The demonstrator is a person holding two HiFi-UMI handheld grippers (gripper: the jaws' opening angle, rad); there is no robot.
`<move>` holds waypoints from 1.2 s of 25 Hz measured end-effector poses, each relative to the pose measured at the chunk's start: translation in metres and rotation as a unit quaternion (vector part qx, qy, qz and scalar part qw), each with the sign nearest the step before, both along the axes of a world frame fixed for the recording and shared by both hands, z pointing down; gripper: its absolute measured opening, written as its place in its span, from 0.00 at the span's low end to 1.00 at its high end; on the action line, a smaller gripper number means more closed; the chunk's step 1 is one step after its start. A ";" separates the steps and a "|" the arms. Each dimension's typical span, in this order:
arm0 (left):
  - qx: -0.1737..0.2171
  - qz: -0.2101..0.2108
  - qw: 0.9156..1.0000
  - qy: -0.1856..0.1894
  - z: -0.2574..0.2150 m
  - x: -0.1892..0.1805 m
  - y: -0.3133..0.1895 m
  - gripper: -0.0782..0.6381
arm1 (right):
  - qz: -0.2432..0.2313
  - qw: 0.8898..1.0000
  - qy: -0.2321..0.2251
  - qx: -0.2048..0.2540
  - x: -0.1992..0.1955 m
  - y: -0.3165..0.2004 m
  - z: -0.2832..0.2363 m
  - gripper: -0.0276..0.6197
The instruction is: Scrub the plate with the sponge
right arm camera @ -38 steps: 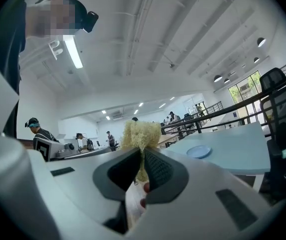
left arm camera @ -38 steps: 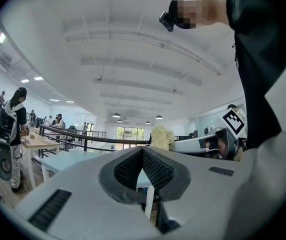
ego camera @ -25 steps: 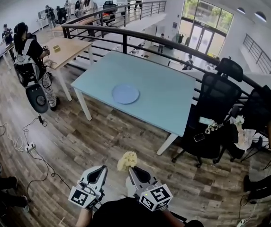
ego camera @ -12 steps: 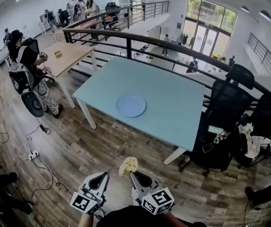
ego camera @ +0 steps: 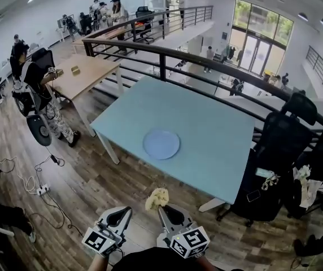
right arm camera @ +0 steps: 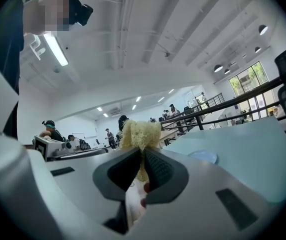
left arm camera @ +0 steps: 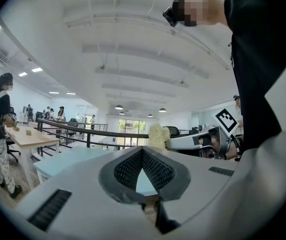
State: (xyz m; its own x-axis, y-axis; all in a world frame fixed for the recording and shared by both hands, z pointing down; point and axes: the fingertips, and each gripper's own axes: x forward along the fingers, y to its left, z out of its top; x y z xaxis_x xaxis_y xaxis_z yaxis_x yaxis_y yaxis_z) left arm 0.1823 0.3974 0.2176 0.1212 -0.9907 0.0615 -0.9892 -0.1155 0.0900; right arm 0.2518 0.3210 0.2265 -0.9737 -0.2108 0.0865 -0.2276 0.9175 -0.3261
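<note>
The right gripper (ego camera: 161, 208) pinches the soft, squishy sponge (ego camera: 157, 198) at bottom middle; the left gripper (ego camera: 125, 210) is closed, empty.

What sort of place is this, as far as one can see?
Probably an open-plan office or lab on an upper floor: a black railing overlooks a lower level, a black office chair stands beside the light blue table, and a person stands at a wooden desk.

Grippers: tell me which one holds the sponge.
The right gripper: the yellow sponge is pinched between its fingers. The left gripper holds nothing, its fingers closed together.
</note>
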 end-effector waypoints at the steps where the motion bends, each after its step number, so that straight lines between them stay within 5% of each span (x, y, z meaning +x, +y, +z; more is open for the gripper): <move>1: 0.005 -0.001 1.000 0.000 -0.002 -0.003 -0.010 0.10 | -0.001 1.000 -0.003 0.003 -0.002 -0.008 -0.001 0.09; 10: 0.024 -0.008 1.000 -0.001 -0.006 -0.017 -0.075 0.10 | 0.010 1.000 0.000 0.008 -0.010 -0.072 0.000 0.09; 30: 0.029 0.007 0.999 0.012 0.016 -0.046 -0.139 0.10 | 0.047 0.999 0.006 0.022 -0.025 -0.126 0.010 0.09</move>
